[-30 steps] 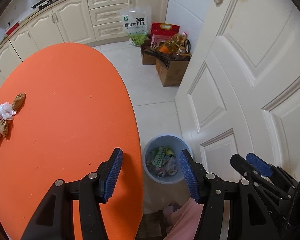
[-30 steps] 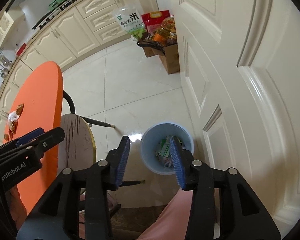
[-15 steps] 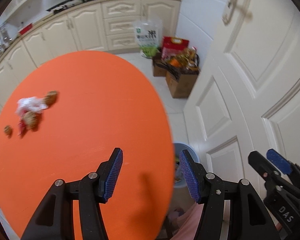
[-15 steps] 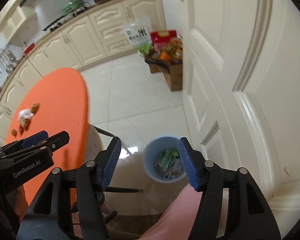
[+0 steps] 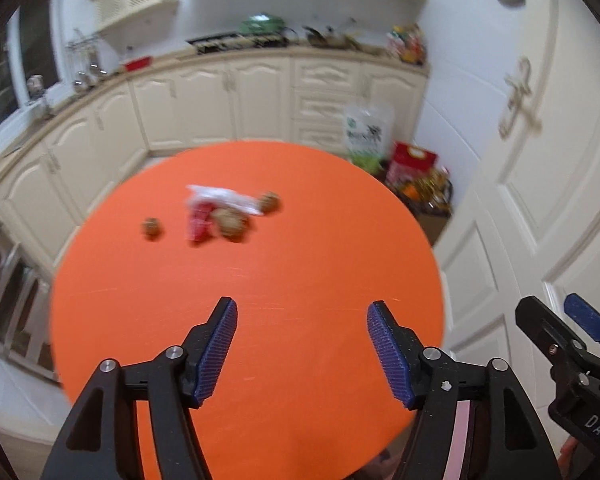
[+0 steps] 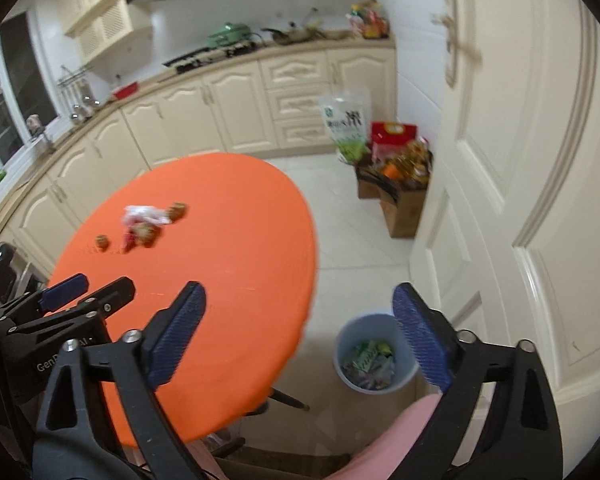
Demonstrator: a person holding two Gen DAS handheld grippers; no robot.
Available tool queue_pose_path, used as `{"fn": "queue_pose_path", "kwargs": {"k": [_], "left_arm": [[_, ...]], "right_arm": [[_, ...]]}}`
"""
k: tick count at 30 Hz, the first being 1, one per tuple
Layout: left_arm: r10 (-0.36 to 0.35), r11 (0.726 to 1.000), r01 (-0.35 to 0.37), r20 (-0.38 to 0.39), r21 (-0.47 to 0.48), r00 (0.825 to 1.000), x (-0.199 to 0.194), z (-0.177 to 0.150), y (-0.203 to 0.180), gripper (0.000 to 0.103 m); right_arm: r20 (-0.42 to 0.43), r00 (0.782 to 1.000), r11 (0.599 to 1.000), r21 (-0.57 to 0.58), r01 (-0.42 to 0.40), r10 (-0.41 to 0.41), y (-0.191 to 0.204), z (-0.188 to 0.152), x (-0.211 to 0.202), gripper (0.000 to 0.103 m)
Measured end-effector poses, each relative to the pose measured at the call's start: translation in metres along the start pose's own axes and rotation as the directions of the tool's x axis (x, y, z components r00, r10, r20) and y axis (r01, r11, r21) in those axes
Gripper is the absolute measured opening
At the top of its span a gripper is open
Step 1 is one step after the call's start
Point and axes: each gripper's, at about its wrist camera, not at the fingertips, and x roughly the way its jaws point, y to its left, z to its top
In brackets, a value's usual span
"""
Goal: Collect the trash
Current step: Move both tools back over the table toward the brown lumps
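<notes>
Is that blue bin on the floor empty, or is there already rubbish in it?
Partly filled. The blue bin stands upright beside the orange table, with crumpled wrappers covering its bottom.

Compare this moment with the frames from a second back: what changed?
Both views swung up from the blue bin toward the orange table. The left gripper and right gripper widened and are opening, nothing between them. The scraps lie where they were; the bin stays beside the table.

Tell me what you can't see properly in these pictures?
- Brown lumps on the orange table: left wrist view, motion blur, can't identify.
- Blue bin: right wrist view, rim partly behind right tool.
- Bin's wrappers: too small to read.
</notes>
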Motion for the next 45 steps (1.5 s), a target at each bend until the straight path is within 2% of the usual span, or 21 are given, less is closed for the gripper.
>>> {"fn": "queue_pose_path", "kwargs": {"k": [3,5,10,15,18,22,27,32,38,45], "left_arm": [[0.043,0.999,-0.042,0.053,-0.032,0.998,-0.031,-0.02,0.016,0.067],[0.083,0.996,-0.079,0.089,-0.048,0.992,-0.056,-0.036,0.016,0.074],[0.114,0.991,-0.103,0.141,-0.088,0.983,-0.095,-0.068,0.025,0.076],[0.116,0.989,-0.098,0.165,-0.112,0.98,-0.117,-0.096,0.031,0.082],[0.131,0.986,-0.112,0.168,-0.121,0.977,-0.135,-0.116,0.041,0.083],[0.122,0.986,-0.102,0.155,-0.129,0.98,-0.143,-0.126,0.049,0.083],[0.136,0.981,-0.114,0.14,-0.157,0.981,-0.138,-0.116,0.068,0.083],[0.15,0.971,-0.13,0.093,-0.199,0.984,-0.105,-0.072,0.093,0.084],[0.187,0.953,-0.178,0.015,-0.247,0.982,-0.066,-0.031,0.131,0.084],[0.19,0.944,-0.201,-0.068,-0.263,0.979,-0.008,0.016,0.165,0.084]], "right_arm": [[0.018,1.0,0.999,-0.026,-0.023,0.023,0.022,-0.002,-0.012,0.099],[0.033,0.999,0.999,-0.04,-0.031,0.032,0.034,-0.003,-0.019,0.102],[0.057,0.997,0.995,-0.091,-0.05,0.056,0.064,-0.007,-0.033,0.102],[0.07,0.996,0.99,-0.134,-0.051,0.061,0.085,-0.011,-0.04,0.103],[0.066,0.995,0.985,-0.161,-0.058,0.069,0.096,-0.013,-0.041,0.103],[0.056,0.995,0.98,-0.187,-0.065,0.077,0.11,-0.013,-0.038,0.103],[0.028,0.996,0.973,-0.218,-0.082,0.09,0.13,-0.008,-0.022,0.103],[-0.024,0.994,0.96,-0.258,-0.111,0.108,0.154,0.0,0.008,0.103],[-0.111,0.988,0.943,-0.304,-0.138,0.109,0.185,0.011,0.059,0.103],[-0.237,0.963,0.938,-0.284,-0.196,0.13,0.205,0.026,0.134,0.103]]}}
